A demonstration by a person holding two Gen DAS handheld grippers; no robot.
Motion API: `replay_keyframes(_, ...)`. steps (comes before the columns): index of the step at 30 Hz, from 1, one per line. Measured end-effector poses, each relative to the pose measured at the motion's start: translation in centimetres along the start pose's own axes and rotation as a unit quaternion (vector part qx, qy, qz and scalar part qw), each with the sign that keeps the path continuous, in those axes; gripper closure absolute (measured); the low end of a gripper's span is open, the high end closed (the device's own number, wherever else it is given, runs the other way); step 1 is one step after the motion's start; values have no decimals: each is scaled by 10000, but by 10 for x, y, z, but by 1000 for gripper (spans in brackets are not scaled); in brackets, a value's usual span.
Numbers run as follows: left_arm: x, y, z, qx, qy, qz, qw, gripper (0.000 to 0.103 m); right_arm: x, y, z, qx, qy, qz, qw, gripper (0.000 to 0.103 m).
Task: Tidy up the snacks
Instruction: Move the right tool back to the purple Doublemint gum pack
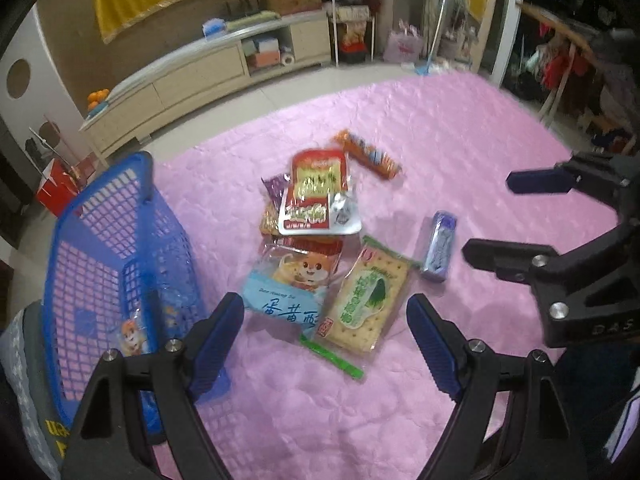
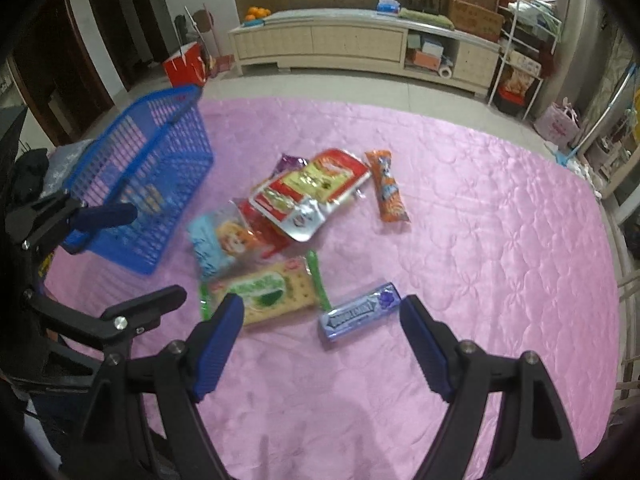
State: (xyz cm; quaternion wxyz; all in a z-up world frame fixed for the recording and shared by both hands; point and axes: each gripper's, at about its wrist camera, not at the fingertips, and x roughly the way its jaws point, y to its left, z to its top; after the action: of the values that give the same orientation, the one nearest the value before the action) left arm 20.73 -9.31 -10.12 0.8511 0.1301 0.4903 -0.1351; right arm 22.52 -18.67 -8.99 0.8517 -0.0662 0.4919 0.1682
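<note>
Several snack packs lie in a loose heap on a pink quilted cover (image 1: 460,128). I see a red-and-white pack (image 1: 316,196), an orange tube pack (image 1: 368,154), a light-blue pastry pack (image 1: 288,284), a green cracker pack (image 1: 364,300) and a purple gum pack (image 1: 438,246). A blue mesh basket (image 1: 100,200) stands to their left with one small pack (image 1: 132,336) inside. My left gripper (image 1: 326,320) hangs open above the cracker pack. My right gripper (image 2: 322,312) is open over the gum pack (image 2: 360,312), near the cracker pack (image 2: 264,292). Neither holds anything.
Beyond the cover's far edge is tiled floor, a long cream cabinet (image 2: 340,44) and a red bag (image 2: 186,66). A white shelf rack (image 2: 520,60) and hanging clothes (image 1: 560,60) stand to the right. The basket (image 2: 160,152) sits near the cover's left edge.
</note>
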Motion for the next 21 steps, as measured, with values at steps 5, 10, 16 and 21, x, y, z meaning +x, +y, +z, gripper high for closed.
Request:
replay_keyframes(5, 33, 4, 6, 28, 283, 50, 9996, 21, 29, -9, 0, 46, 236, 75, 9997, 19)
replay_keyframes(10, 61, 9, 11, 87, 545, 95, 9984, 21, 53, -15, 4, 82, 377, 130, 9992, 19)
replay_keyframes(16, 95, 20, 16, 11, 866, 94, 9962, 21, 74, -18, 11, 18, 472, 258, 9985, 19)
replay_keyframes(21, 116, 30, 19, -157, 1067, 96, 9941, 21, 84, -27, 13, 69, 474, 325, 9983, 19)
